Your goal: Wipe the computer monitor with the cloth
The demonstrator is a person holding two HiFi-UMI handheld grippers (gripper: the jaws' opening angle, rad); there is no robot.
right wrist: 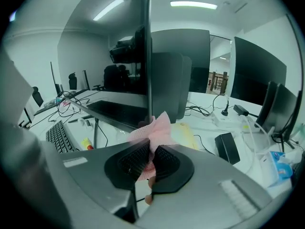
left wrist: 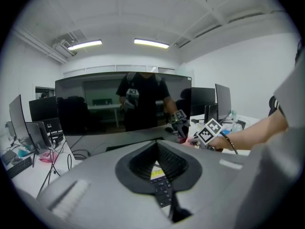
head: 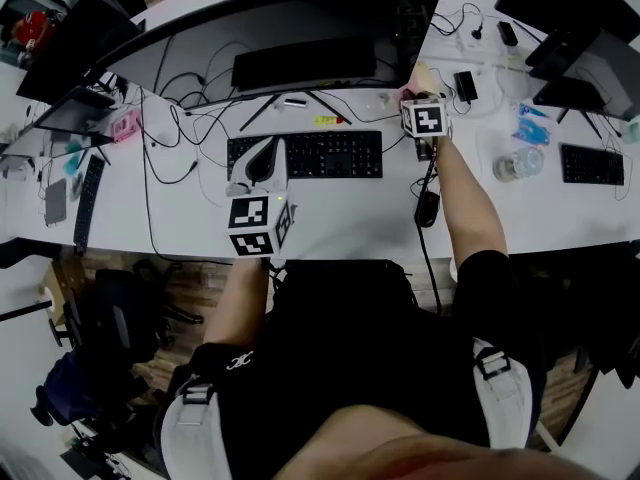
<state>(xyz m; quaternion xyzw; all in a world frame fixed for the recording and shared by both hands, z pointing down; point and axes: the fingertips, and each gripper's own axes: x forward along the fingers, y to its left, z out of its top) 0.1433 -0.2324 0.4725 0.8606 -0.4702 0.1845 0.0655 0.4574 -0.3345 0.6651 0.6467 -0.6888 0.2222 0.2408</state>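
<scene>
White desk (head: pixel 330 218), white walls (left wrist: pixel 238 70) — 2 ceiling strip lights (left wrist: pixel 151 43)

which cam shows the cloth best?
Right gripper view: the pink cloth is close up, pinched in the right gripper. Head view shows only a pink sliver beside that gripper; left gripper view, at most a tiny speck.

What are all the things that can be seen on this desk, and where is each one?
curved monitor: one, black, back of desk, centre
keyboard: one, black, in front of the monitor
second keyboard: one, black, far right
cables: several, black, left of the centre keyboard
cloth: one, pink, by the monitor's right edge
desk: one, white
left hand-held gripper: grey, shut, empty, over the centre keyboard's left end
right hand-held gripper: grey, shut on the cloth
</scene>
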